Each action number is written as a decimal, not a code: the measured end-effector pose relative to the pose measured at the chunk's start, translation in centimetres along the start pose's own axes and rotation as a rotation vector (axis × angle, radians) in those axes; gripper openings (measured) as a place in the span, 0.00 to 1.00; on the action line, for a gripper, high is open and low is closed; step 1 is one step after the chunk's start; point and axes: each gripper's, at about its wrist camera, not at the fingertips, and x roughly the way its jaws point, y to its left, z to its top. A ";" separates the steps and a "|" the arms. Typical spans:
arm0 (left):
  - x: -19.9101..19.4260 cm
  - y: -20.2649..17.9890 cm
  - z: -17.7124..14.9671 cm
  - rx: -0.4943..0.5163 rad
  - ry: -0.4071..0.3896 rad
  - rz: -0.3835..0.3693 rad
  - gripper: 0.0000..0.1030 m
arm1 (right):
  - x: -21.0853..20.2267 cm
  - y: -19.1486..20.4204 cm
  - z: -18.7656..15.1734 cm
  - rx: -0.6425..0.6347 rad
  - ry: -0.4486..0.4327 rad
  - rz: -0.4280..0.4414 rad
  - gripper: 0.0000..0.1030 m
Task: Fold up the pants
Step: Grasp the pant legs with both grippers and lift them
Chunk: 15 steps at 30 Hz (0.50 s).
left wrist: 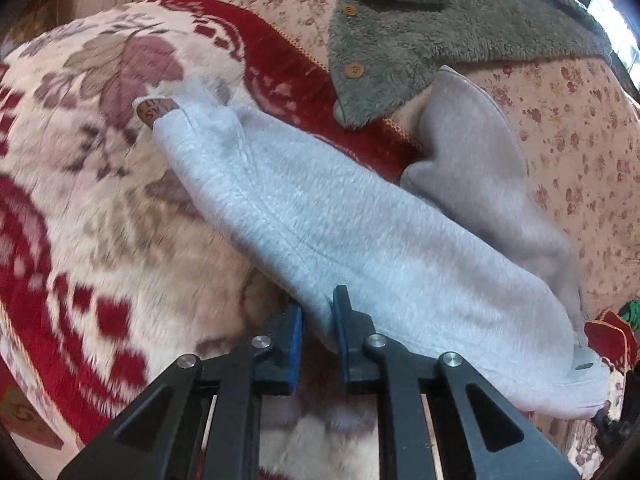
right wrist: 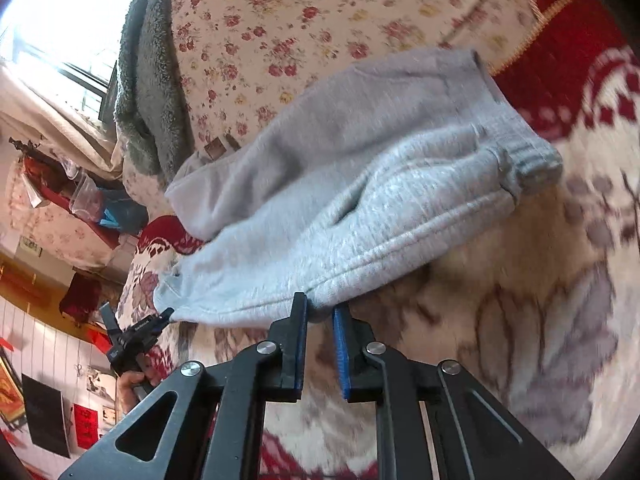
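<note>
Light grey sweatpants (left wrist: 360, 240) lie folded lengthwise across the bed, one leg stacked on the other. My left gripper (left wrist: 318, 301) is shut on their near long edge, and cloth shows between the blue pads. At the pants' lower right corner a dark tip of the other gripper (left wrist: 606, 426) shows. In the right wrist view my right gripper (right wrist: 320, 304) is shut on the hem of the pants (right wrist: 360, 200). The left gripper (right wrist: 166, 315), held by a hand (right wrist: 130, 384), pinches the corner to the left.
A red and cream floral blanket (left wrist: 100, 160) covers the near side of the bed, with a pink flowered sheet (left wrist: 580, 140) beyond. A grey-green fleece jacket (left wrist: 440, 20) lies at the far edge, touching the pants. A bright window (right wrist: 60, 20) and cluttered shelf (right wrist: 80, 200) stand at the left.
</note>
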 end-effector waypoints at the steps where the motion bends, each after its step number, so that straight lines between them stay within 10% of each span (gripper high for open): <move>1: -0.2 0.1 -0.2 -0.004 0.000 -0.005 0.14 | -0.2 -0.3 -0.5 0.004 0.003 0.005 0.06; 6: -1.9 -0.2 -1.3 0.024 -0.015 -0.009 0.14 | -2.3 -0.5 -2.1 -0.036 -0.028 0.008 0.02; 12: -1.8 0.2 -1.6 -0.006 -0.006 -0.010 0.14 | -2.6 -5.9 -2.6 0.257 -0.051 0.126 0.13; 15: -1.5 0.1 -1.7 -0.002 0.006 0.002 0.14 | -2.3 -6.9 -3.0 0.321 -0.077 0.132 1.00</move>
